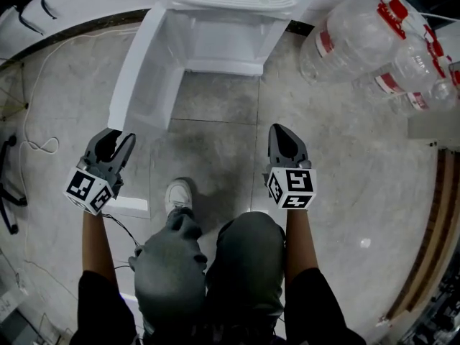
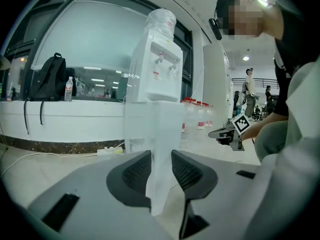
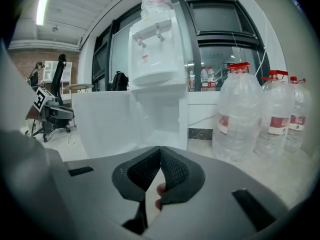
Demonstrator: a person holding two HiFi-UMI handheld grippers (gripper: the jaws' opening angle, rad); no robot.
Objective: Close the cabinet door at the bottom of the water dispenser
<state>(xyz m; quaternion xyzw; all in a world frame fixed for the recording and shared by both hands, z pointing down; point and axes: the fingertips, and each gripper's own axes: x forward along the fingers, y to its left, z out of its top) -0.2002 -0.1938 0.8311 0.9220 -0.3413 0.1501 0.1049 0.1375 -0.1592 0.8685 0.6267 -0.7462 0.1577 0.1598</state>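
Observation:
The white water dispenser (image 1: 230, 20) stands at the top of the head view. Its bottom cabinet door (image 1: 140, 70) is swung wide open toward me on the left. My left gripper (image 1: 117, 139) is at the door's free edge. In the left gripper view that edge (image 2: 155, 149) fills the gap between the pads of the left gripper (image 2: 161, 166), which lie against both of its faces. My right gripper (image 1: 287, 139) hovers over the floor in front of the open cabinet, apart from the door. The pads of the right gripper (image 3: 160, 156) meet with nothing between them.
Several large water bottles (image 1: 352, 34) lie and stand to the right of the dispenser. A white cable (image 1: 36, 146) runs over the floor at the left. My shoe (image 1: 178, 192) and knees are just behind the grippers. A black backpack (image 2: 50, 79) sits on the ledge.

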